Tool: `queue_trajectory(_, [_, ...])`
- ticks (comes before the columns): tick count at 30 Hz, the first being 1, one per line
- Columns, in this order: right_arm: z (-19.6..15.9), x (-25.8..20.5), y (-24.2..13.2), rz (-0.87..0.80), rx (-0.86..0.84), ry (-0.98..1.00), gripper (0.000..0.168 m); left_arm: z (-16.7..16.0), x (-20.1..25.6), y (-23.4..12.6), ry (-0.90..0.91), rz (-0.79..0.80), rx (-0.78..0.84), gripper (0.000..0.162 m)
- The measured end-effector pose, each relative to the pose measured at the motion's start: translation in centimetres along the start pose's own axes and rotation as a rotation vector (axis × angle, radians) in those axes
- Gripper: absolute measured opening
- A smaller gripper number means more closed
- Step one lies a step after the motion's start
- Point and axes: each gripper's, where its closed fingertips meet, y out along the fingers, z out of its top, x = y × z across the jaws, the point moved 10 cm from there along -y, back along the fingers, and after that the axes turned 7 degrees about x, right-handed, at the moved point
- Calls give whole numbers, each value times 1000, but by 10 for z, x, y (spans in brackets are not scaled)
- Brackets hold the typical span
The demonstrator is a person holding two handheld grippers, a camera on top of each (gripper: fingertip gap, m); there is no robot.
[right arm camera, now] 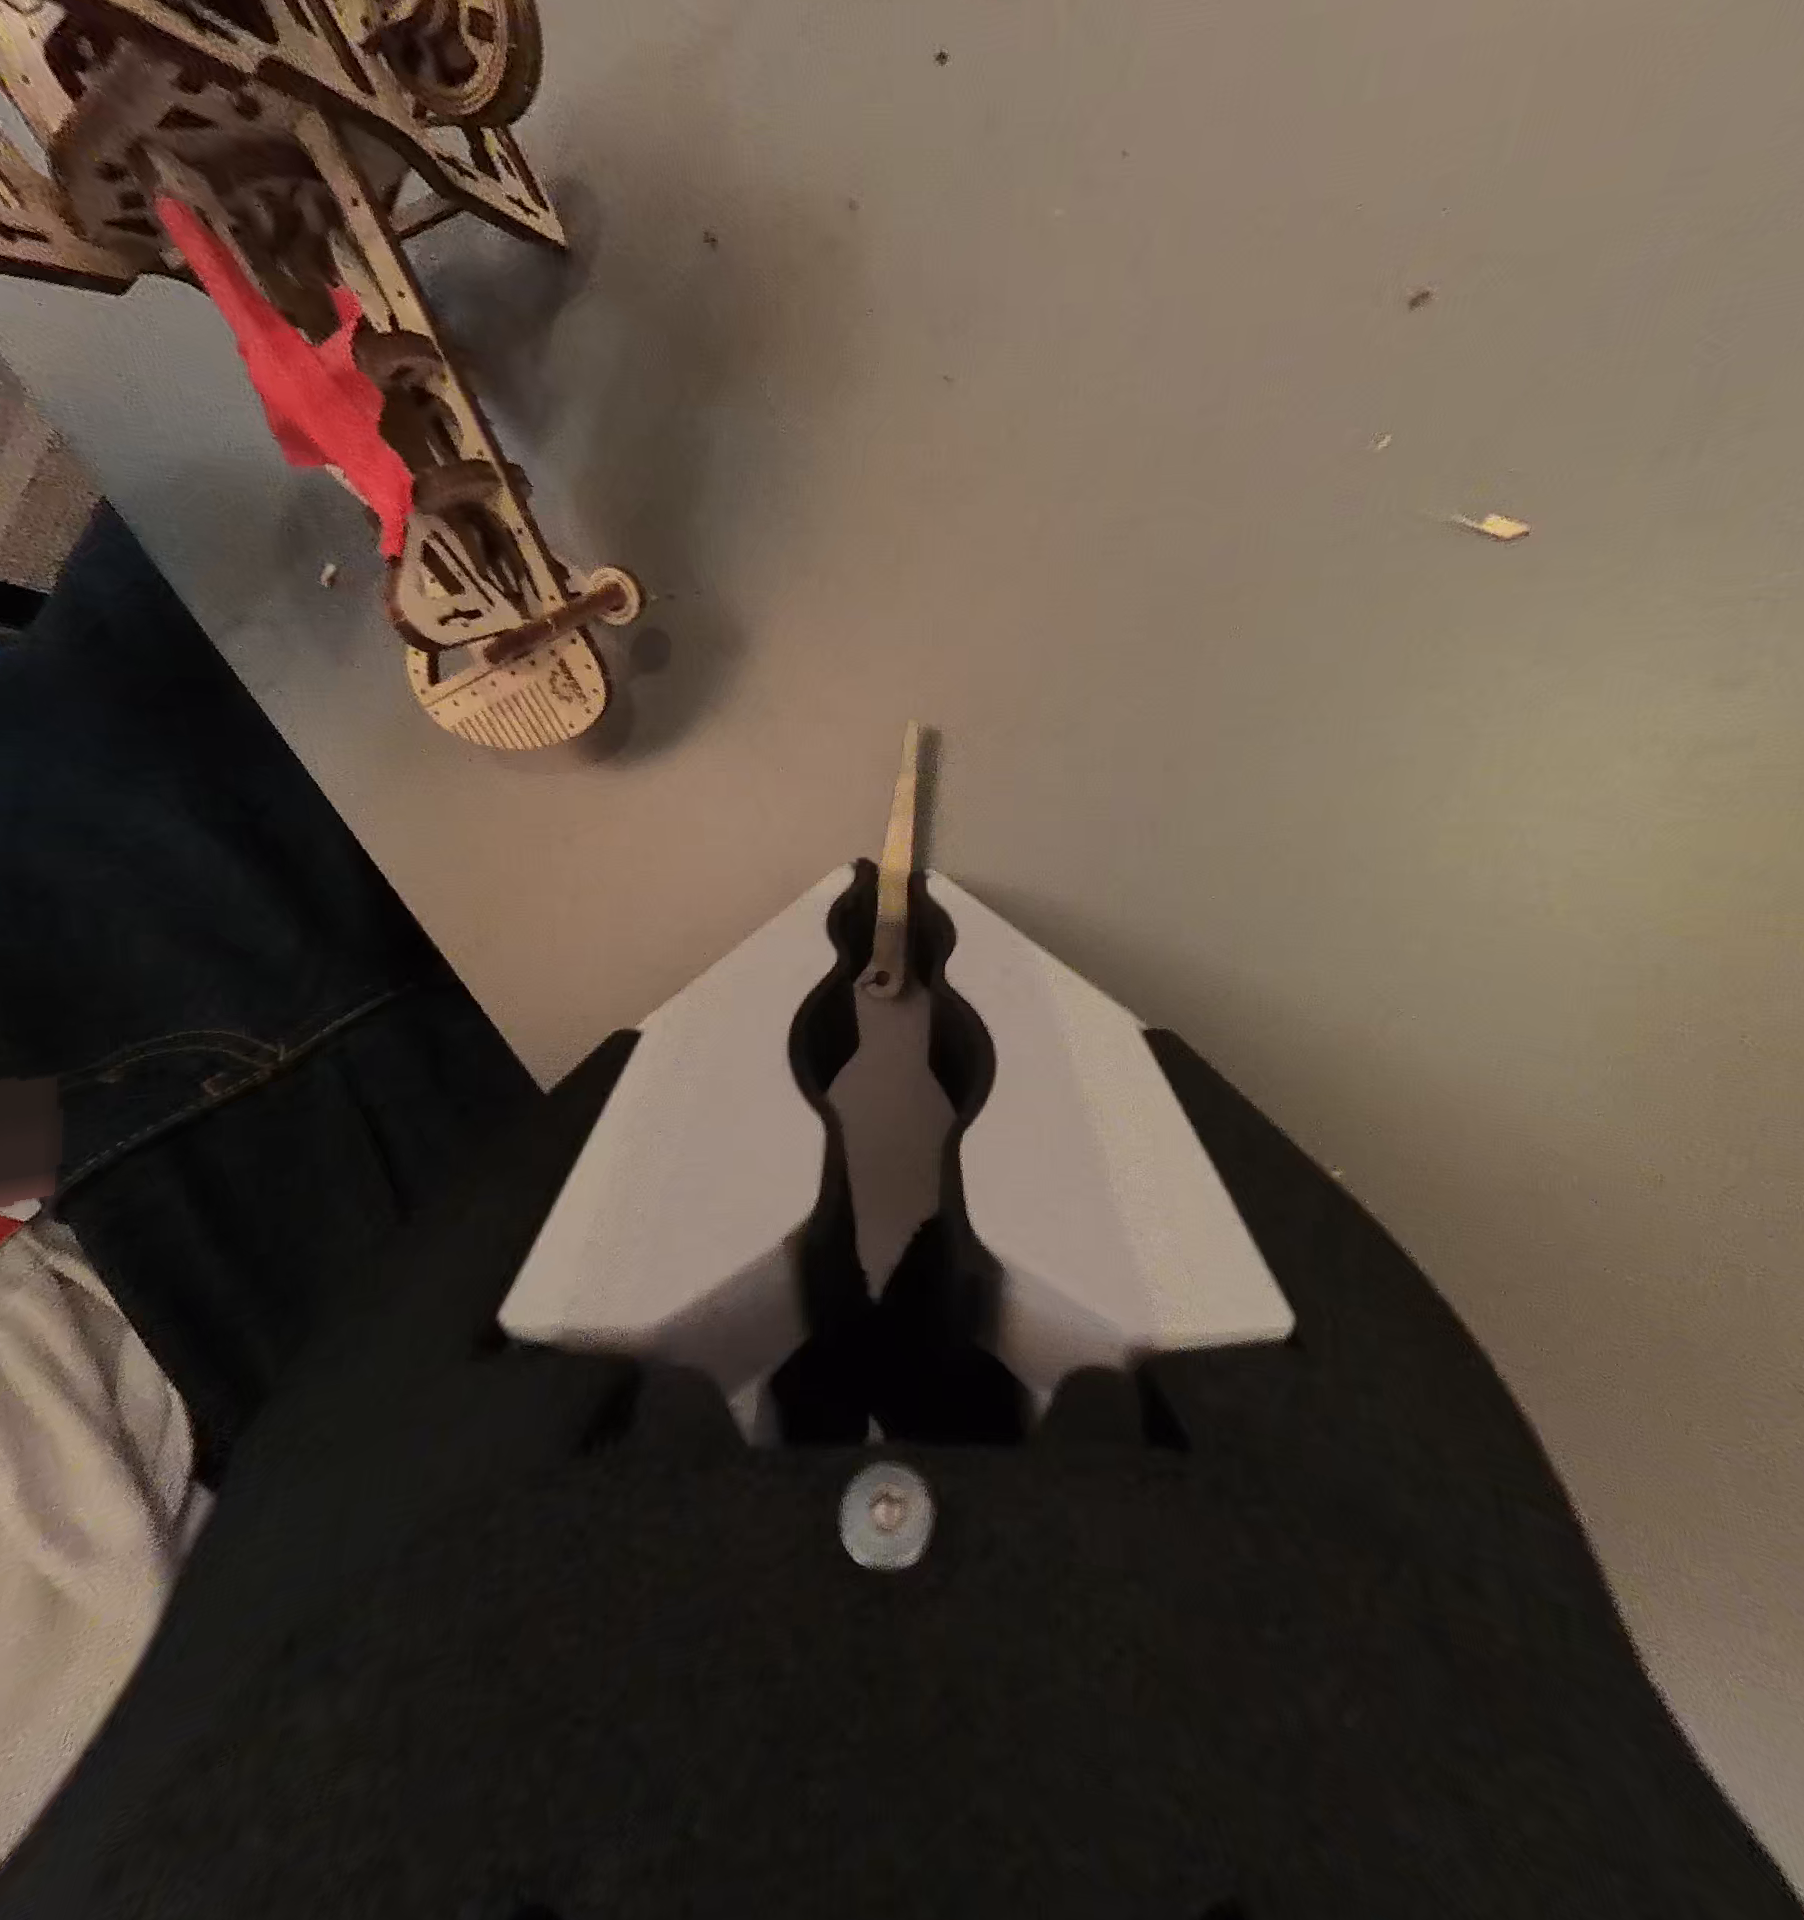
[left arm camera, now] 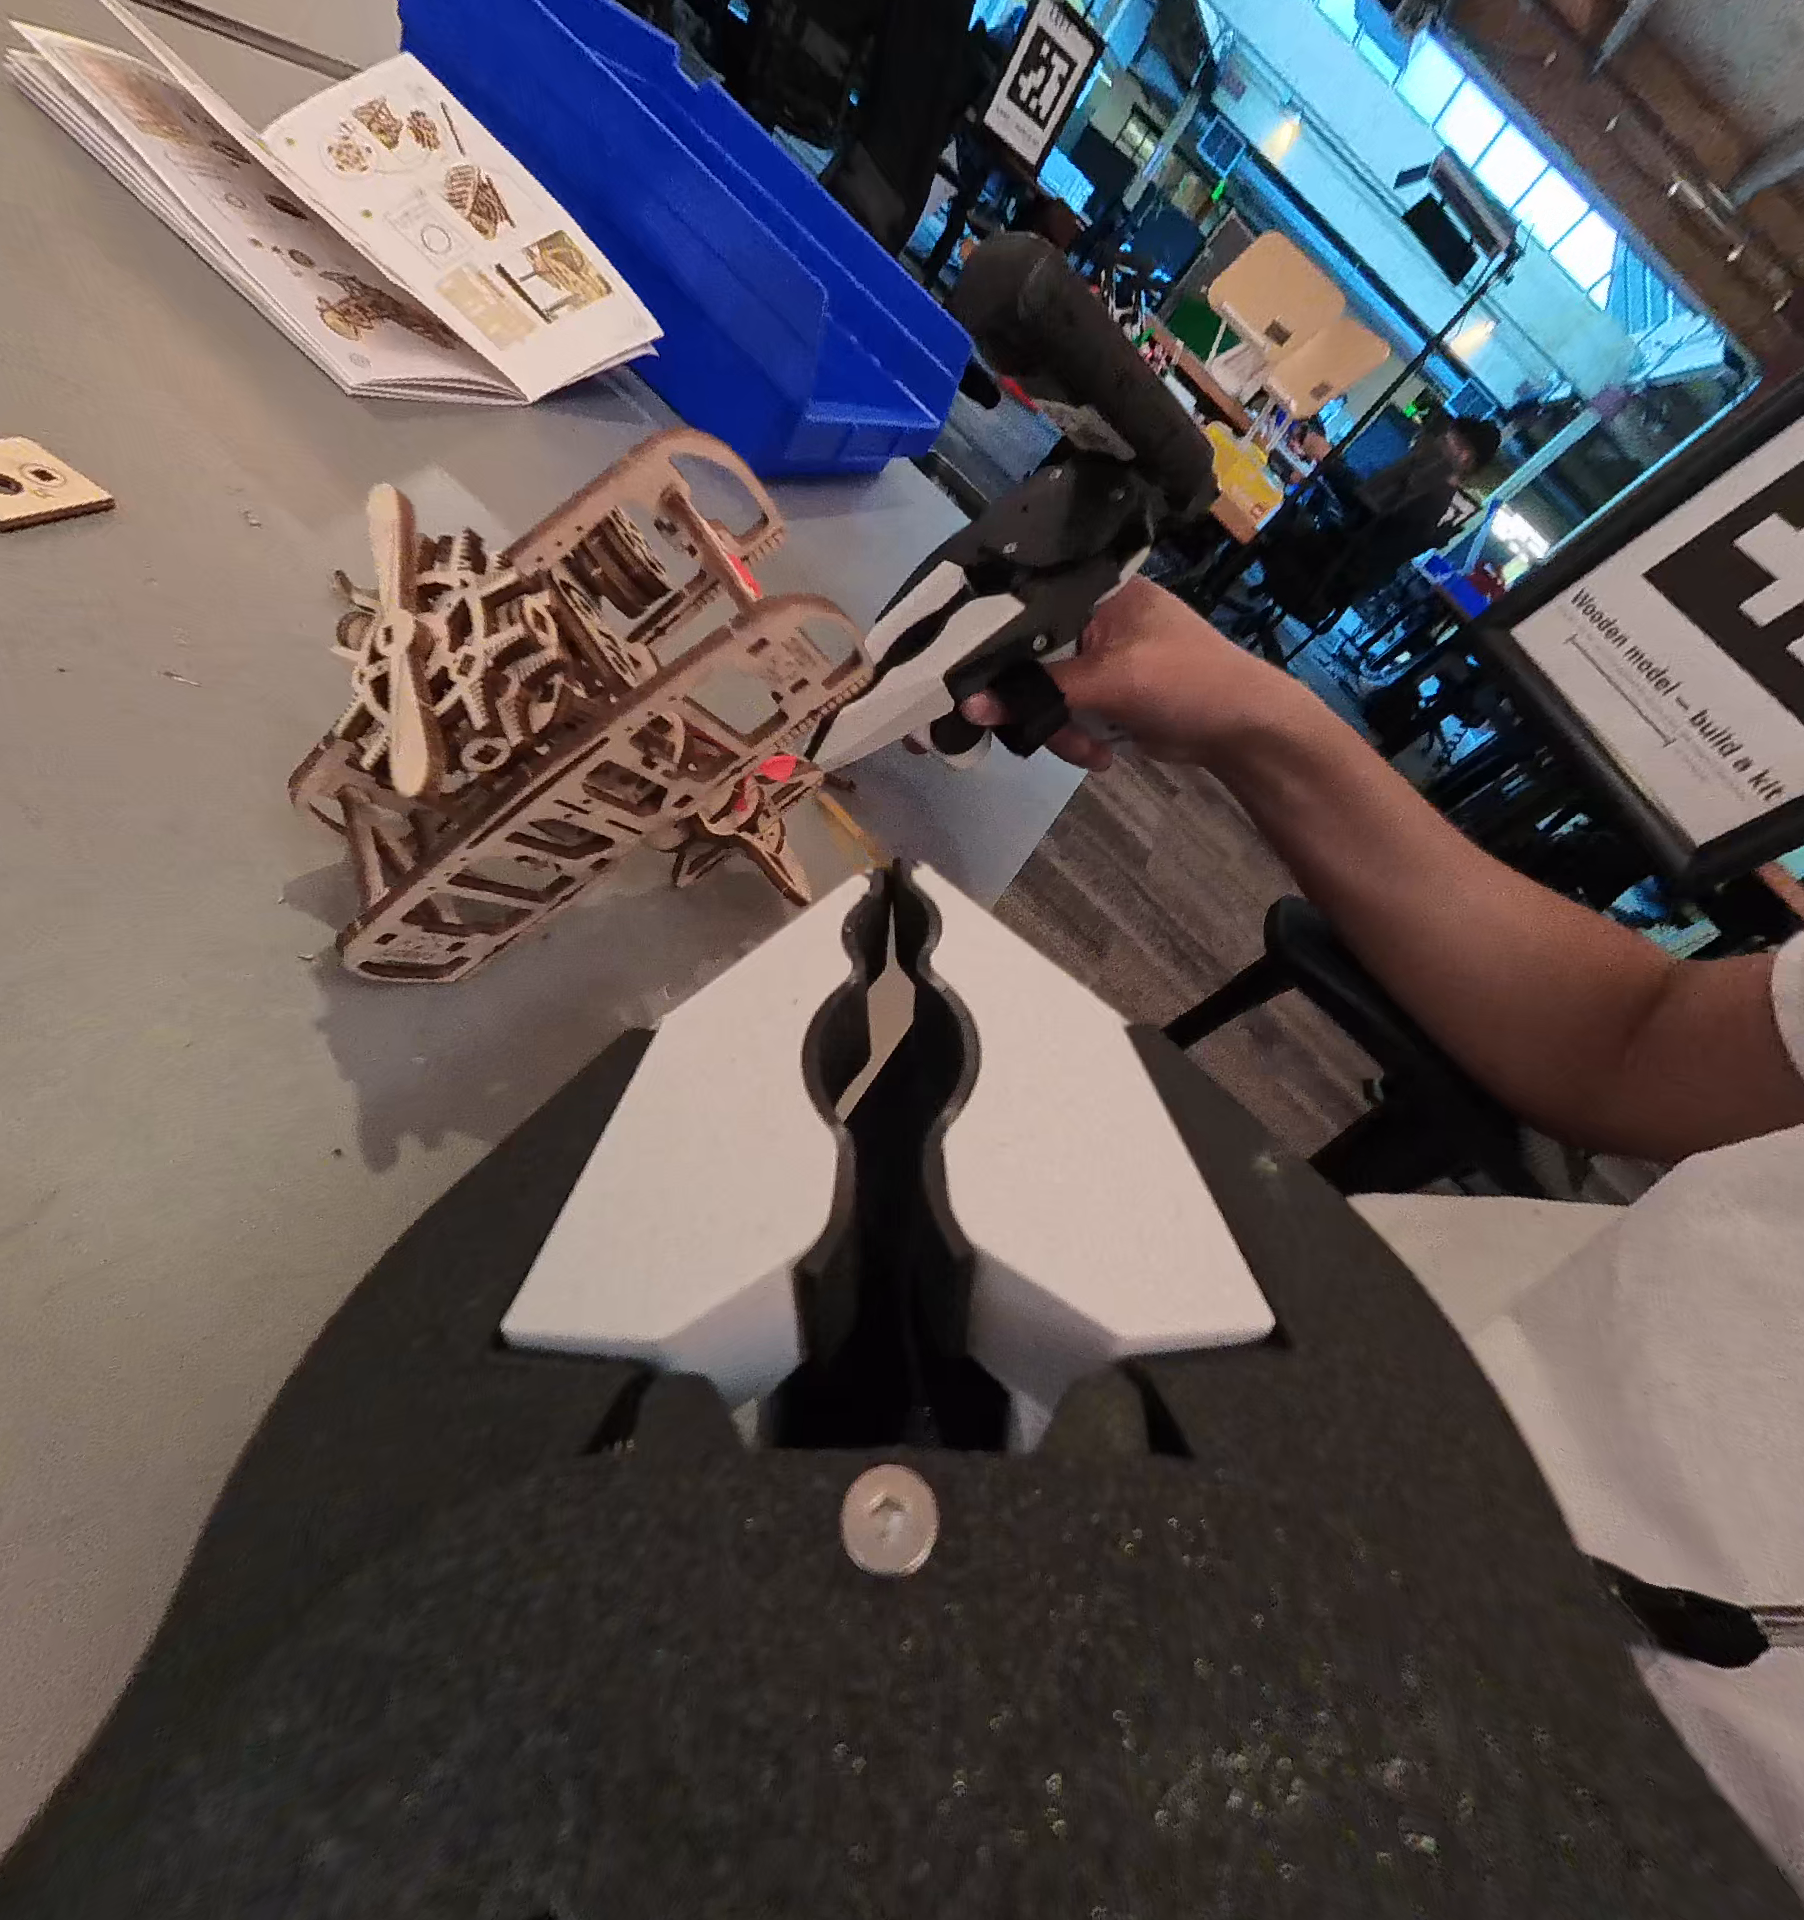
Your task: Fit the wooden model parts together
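Observation:
A wooden biplane model [left arm camera: 565,707] with a propeller and gears stands on the grey table [left arm camera: 98,935]. Its tail with a red patch shows in the right wrist view [right arm camera: 503,623]. My right gripper [right arm camera: 893,883] is shut on a thin wooden strip [right arm camera: 903,821] that sticks out past the fingertips, above the table to the right of the model's tail. In the left wrist view the right gripper [left arm camera: 836,748] sits by the model's rear. My left gripper [left arm camera: 893,878] is shut and holds nothing, near the table's edge, just right of the model.
An open instruction booklet [left arm camera: 358,229] lies at the back, beside a blue bin [left arm camera: 711,239]. A small flat wooden piece [left arm camera: 25,483] lies at the far left. Wood scraps [right arm camera: 1490,527] dot the table. The table edge [left arm camera: 1033,831] runs close to the right of the model.

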Motion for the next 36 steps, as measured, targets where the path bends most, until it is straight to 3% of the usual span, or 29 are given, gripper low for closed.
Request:
queue_trajectory(7, [-2, -7, 1, -25, 63, -22, 4, 2, -2, -2, -9, 31, 35, 0])
queue_trajectory(12, [-3, -17, -6, -8, 156, -14, 4, 1, -10, 0, -156, 7, 114, 0])
queue_trajectory(27, [-12, -22, 1, -13, 113, -42, 4, -5, -28, 6, -225, 9, 106, 0])
queue_trajectory(33, [-5, -25, -7, 172, 225, 94, 4, -6, -25, 6, -196, -22, 78, 0])
queue_trajectory(36, [0, -35, -18, 313, 331, 115, 5, -5, -12, 3, -159, -142, 51, 0])
